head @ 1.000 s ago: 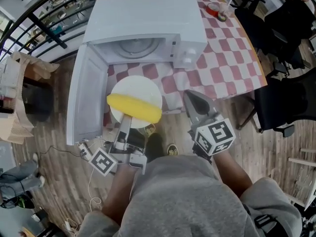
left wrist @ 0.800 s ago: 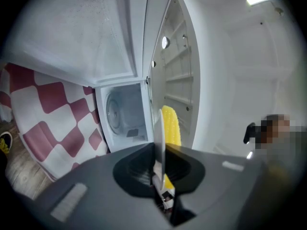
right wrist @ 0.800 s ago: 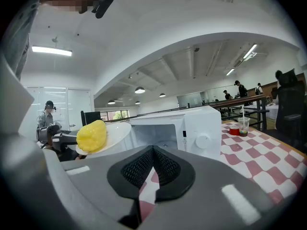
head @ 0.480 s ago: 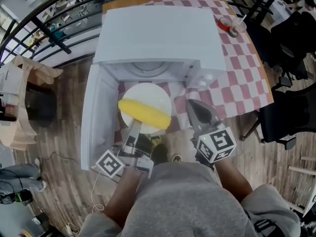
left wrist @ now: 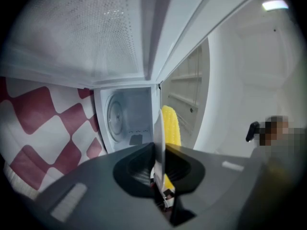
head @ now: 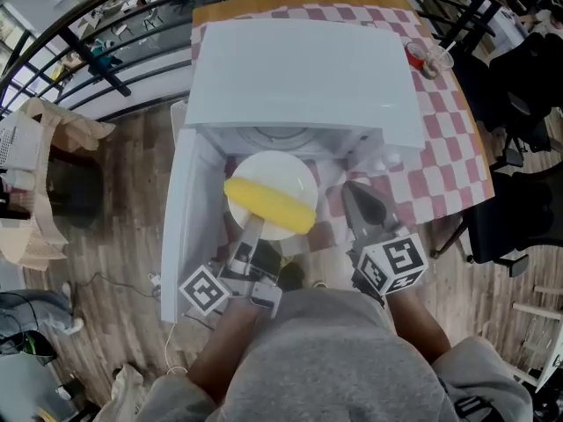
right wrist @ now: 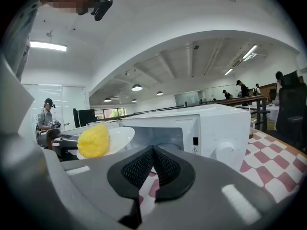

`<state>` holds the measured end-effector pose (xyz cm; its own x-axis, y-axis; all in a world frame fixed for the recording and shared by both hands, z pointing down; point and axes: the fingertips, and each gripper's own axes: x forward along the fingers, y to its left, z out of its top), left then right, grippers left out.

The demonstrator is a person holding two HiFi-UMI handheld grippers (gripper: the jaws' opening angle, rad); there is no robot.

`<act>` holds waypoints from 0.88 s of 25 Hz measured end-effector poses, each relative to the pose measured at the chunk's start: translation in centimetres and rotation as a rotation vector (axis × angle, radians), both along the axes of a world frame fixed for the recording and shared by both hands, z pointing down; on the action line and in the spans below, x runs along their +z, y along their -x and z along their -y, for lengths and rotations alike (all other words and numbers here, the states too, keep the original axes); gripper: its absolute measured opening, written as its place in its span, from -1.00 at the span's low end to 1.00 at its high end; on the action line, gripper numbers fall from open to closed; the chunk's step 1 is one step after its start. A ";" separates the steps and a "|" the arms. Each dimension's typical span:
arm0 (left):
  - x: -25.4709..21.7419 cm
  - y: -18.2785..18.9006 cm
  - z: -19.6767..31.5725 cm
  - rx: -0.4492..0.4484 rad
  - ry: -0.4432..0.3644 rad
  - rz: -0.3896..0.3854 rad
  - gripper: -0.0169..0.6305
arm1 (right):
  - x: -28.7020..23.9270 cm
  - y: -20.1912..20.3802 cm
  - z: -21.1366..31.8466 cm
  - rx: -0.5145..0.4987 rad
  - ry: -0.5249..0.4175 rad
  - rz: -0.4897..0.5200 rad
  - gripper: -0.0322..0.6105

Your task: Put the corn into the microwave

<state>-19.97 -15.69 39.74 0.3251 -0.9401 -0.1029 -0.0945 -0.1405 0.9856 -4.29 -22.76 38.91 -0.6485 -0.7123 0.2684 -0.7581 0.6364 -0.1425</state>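
A yellow corn cob [head: 269, 205] lies on a white plate [head: 280, 170] at the mouth of the white microwave [head: 299, 69], whose door [head: 180, 227] stands swung open to the left. My left gripper [head: 252, 229] is shut on the plate's near rim. In the left gripper view the plate [left wrist: 158, 133] runs edge-on between the jaws of the left gripper [left wrist: 159, 176], with the corn [left wrist: 171, 126] beside it and the cavity's turntable [left wrist: 117, 119] beyond. My right gripper [head: 356, 193] hangs shut and empty just right of the plate; from it I see the corn [right wrist: 93, 141] and the microwave [right wrist: 211, 128].
The microwave stands on a red-and-white checked tablecloth [head: 444, 139]. A cup and a red-ringed thing [head: 427, 58] sit at the table's far right corner. Black chairs [head: 519, 192] stand to the right, a paper bag [head: 44, 174] on the floor to the left.
Both grippers have moved forward toward the microwave. The plate with the corn has gone from in front of the open door to the mouth of the cavity.
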 end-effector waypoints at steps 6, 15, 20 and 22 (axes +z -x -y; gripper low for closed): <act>0.7 1.2 0.7 -0.007 0.024 -0.004 -0.85 | 0.2 1.6 0.7 -0.002 0.000 -0.007 -0.90; 1.8 0.4 2.9 0.035 0.026 -0.013 -0.85 | 0.2 2.2 1.7 0.029 -0.018 -0.021 -0.90; 2.5 -0.1 4.7 0.036 0.036 -0.022 -0.85 | -0.1 1.5 2.1 0.050 -0.020 -0.028 -0.90; 2.9 -0.1 5.4 0.030 0.037 -0.018 -0.85 | 0.1 1.4 2.2 0.050 -0.019 -0.030 -0.90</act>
